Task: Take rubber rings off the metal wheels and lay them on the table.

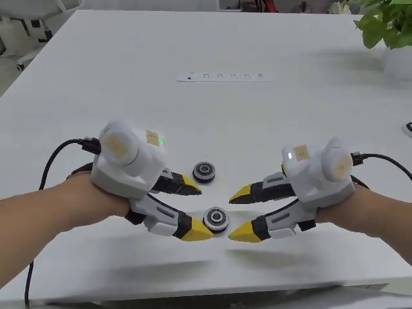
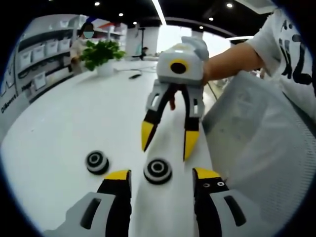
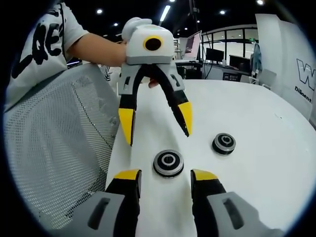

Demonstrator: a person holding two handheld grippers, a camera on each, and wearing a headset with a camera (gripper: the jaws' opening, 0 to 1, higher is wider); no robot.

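Wheels: 2, near wheel [image 1: 215,219] and far wheel [image 1: 204,170], lying flat on the white bench [image 1: 270,38], close together but apart.
Near wheel: between the tips of both tongs, touched by none; dark rubber ring [image 3: 157,164] on it.
Far wheel: just behind the tips.
Left tongs [image 1: 201,212]: wide, holding nothing.
Right tongs [image 1: 233,217]: wide, holding nothing, tips facing the left tips.

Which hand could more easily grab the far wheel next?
Probably left. The left gripper has one jaw tip almost beside the far wheel, while the right gripper sits farther from it. Both have their jaws open.
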